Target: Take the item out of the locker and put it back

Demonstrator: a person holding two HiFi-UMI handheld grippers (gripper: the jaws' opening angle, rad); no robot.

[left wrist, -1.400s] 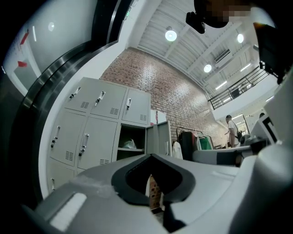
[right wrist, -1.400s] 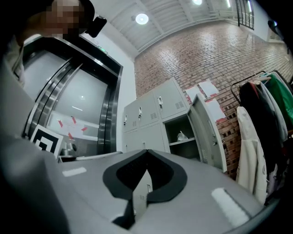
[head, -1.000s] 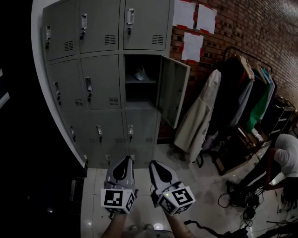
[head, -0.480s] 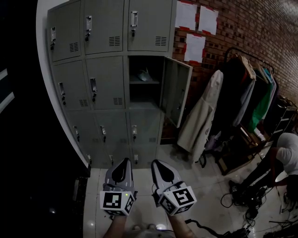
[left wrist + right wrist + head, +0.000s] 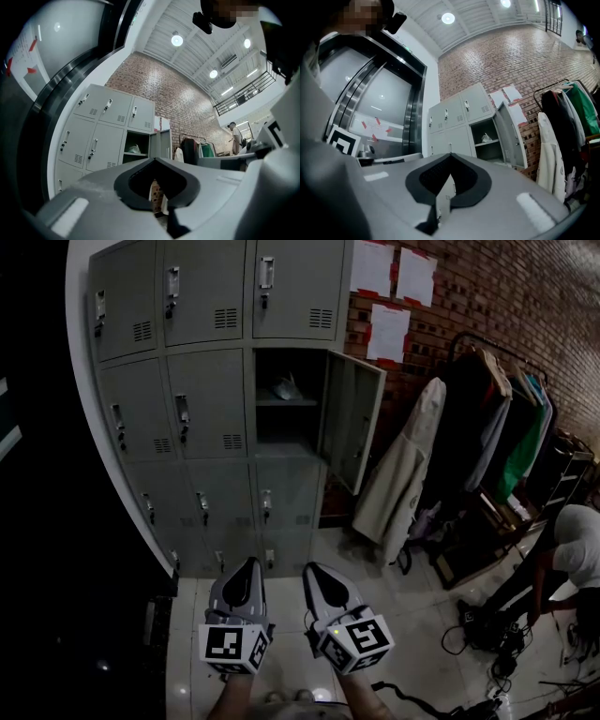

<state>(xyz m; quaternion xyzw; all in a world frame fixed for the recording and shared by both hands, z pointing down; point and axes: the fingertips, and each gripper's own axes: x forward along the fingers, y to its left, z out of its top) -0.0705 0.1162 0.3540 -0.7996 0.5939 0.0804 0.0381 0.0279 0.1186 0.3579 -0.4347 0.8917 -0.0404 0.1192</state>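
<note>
A grey locker bank (image 5: 202, 409) stands ahead. One middle-row compartment (image 5: 284, 432) is open, its door (image 5: 352, 423) swung out to the right. A small pale crumpled item (image 5: 284, 388) lies on its upper shelf; it also shows in the left gripper view (image 5: 134, 149) and the right gripper view (image 5: 486, 138). My left gripper (image 5: 251, 562) and right gripper (image 5: 310, 569) hang side by side low in the head view, well short of the lockers. Both point toward the lockers. Each has its jaws shut with nothing between them, as the left (image 5: 154, 159) and right (image 5: 450, 153) gripper views show.
A clothes rack (image 5: 497, 427) with hung garments stands at the right against the brick wall (image 5: 487, 296). A beige coat (image 5: 398, 484) hangs beside the open door. A person (image 5: 572, 549) bends over cables (image 5: 487, 634) on the floor at the far right. Darkness fills the left side.
The head view swayed slightly right and back. Both grippers kept their place and stayed shut. The person at the right shifted a little.
</note>
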